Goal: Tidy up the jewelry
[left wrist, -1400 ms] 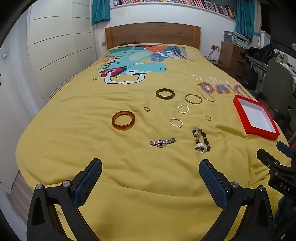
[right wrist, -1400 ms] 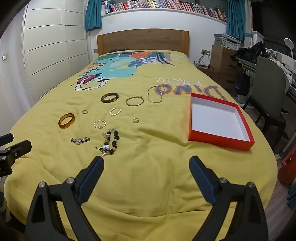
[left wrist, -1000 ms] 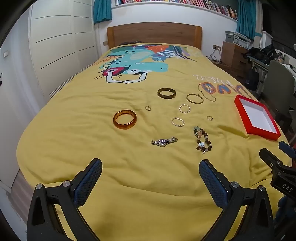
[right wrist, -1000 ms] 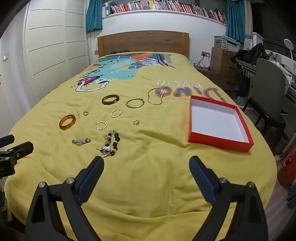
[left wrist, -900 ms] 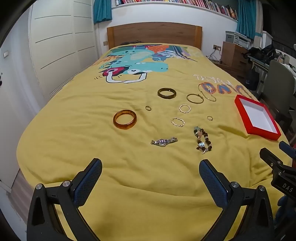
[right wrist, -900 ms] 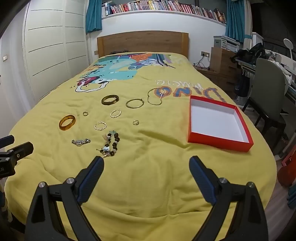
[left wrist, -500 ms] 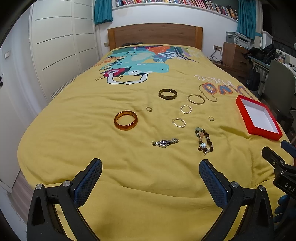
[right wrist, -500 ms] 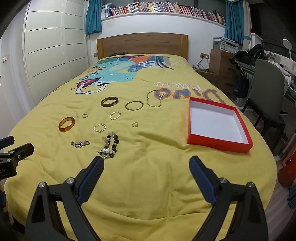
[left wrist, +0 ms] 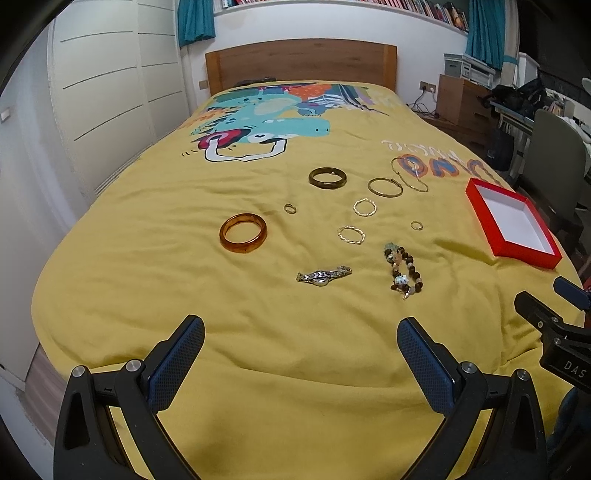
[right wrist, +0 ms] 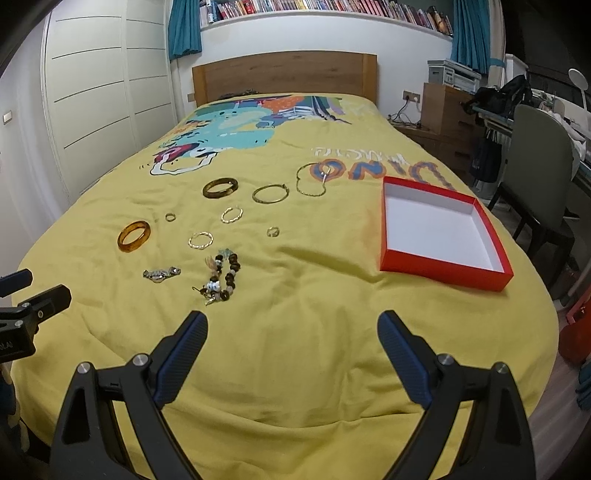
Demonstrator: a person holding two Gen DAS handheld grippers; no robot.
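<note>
While both tools hang over the near end of the bed, the left gripper (left wrist: 301, 350) has its fingers spread wide and holds nothing, and the right gripper (right wrist: 291, 345) is just as wide apart and empty, neither touching the cover. On the right of the bed lies a red box (right wrist: 476, 271), shallow, white inside, with nothing in it. Left of it, well apart, the jewelry is scattered on the yellow cover (left wrist: 147, 288): an amber bangle (left wrist: 243, 232) farthest left, a watch (left wrist: 323, 276) nearer the grippers, a bead bracelet (left wrist: 402, 271) right of the watch, and a dark bangle (left wrist: 327, 178) farther up. Among these lie a small ring (left wrist: 290, 208), two twisted hoops (left wrist: 351, 235) (left wrist: 365, 207), a thin bangle (left wrist: 385, 187), a chain (left wrist: 409, 173) and another ring (left wrist: 416, 225). Beyond stand a wooden headboard (right wrist: 284, 75), white wardrobe doors (right wrist: 107, 99) on the left, books (right wrist: 332, 5) on a high shelf, and a chair (right wrist: 541, 173) on the right.
</note>
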